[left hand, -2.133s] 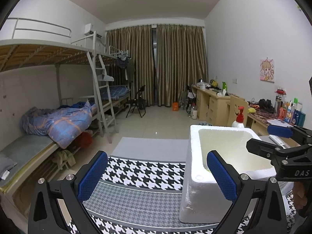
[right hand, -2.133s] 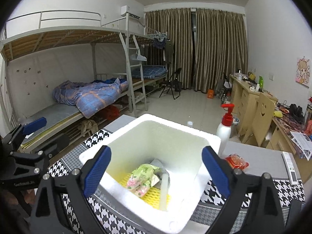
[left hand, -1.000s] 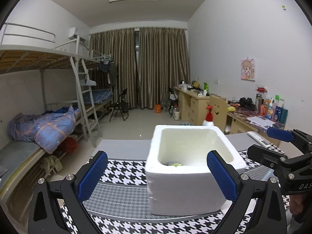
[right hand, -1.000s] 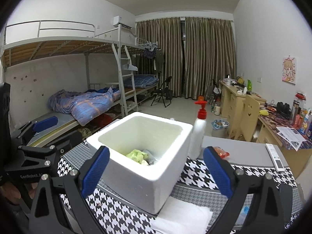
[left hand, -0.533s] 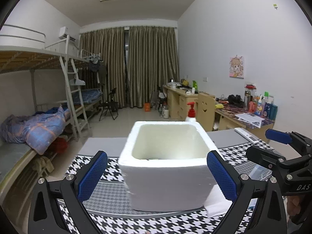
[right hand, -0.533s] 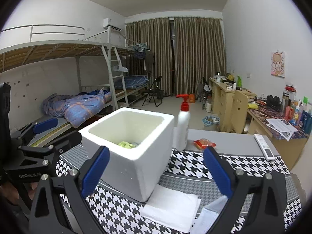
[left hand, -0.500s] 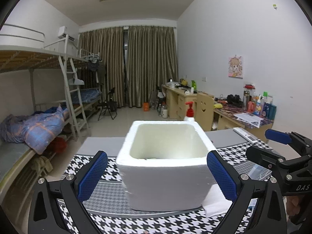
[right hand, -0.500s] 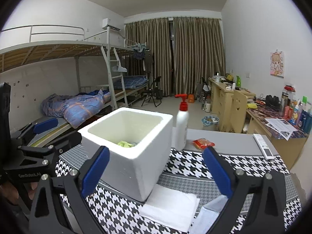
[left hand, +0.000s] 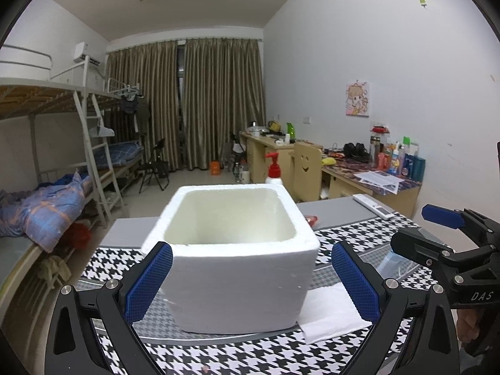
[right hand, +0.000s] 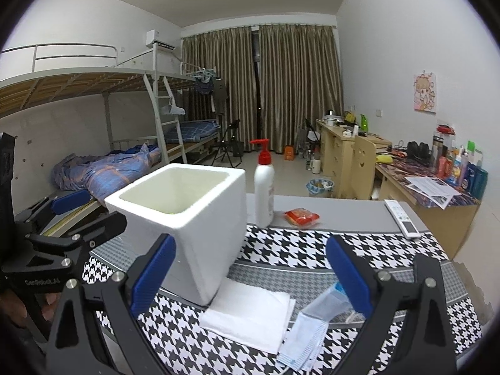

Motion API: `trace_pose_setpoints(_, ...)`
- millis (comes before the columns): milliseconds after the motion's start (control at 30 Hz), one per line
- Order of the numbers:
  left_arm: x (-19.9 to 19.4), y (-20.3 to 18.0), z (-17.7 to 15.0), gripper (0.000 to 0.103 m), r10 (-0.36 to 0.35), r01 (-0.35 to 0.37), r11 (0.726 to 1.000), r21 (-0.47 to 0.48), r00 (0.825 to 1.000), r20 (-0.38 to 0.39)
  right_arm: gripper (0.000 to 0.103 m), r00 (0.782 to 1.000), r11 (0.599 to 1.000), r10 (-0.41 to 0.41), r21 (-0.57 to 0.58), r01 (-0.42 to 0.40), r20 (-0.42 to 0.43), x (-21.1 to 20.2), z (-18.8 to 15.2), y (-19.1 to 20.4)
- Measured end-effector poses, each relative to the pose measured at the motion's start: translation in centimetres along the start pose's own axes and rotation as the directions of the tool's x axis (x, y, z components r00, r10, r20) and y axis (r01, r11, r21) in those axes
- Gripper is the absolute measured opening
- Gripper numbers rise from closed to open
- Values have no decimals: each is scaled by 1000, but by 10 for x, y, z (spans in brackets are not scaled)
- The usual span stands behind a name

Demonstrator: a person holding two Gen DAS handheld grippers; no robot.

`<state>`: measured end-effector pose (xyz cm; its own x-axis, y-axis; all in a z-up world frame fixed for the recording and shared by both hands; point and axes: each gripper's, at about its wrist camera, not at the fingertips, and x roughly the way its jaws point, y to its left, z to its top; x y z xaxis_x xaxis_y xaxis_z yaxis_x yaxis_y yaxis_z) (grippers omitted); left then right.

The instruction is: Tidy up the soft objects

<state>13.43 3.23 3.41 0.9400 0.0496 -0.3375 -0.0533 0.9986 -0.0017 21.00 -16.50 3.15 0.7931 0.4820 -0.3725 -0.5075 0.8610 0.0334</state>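
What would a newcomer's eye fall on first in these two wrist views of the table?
First the white foam box, standing open-topped in the middle of the houndstooth tablecloth, framed by the open left hand-held gripper. Next the folded white cloth lying against the box's near corner, with a pale blue face mask beside it, below the open right hand-held gripper. Behind the box stands a white pump bottle with a red top.
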Motion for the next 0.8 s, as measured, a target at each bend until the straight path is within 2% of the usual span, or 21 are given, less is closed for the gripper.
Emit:
trace_pose_setpoints(333, 5, -20, -8, 102, -68, 68, 998, 11, 997, -24, 99, 999, 999, -47, 24, 48, -17, -8, -14, -16)
trace_pose_setpoints(800, 20, -42, -17, 102, -92, 94, 995, 27, 994, -51, 99, 995, 995, -87, 46, 90, -54, -9, -30, -33)
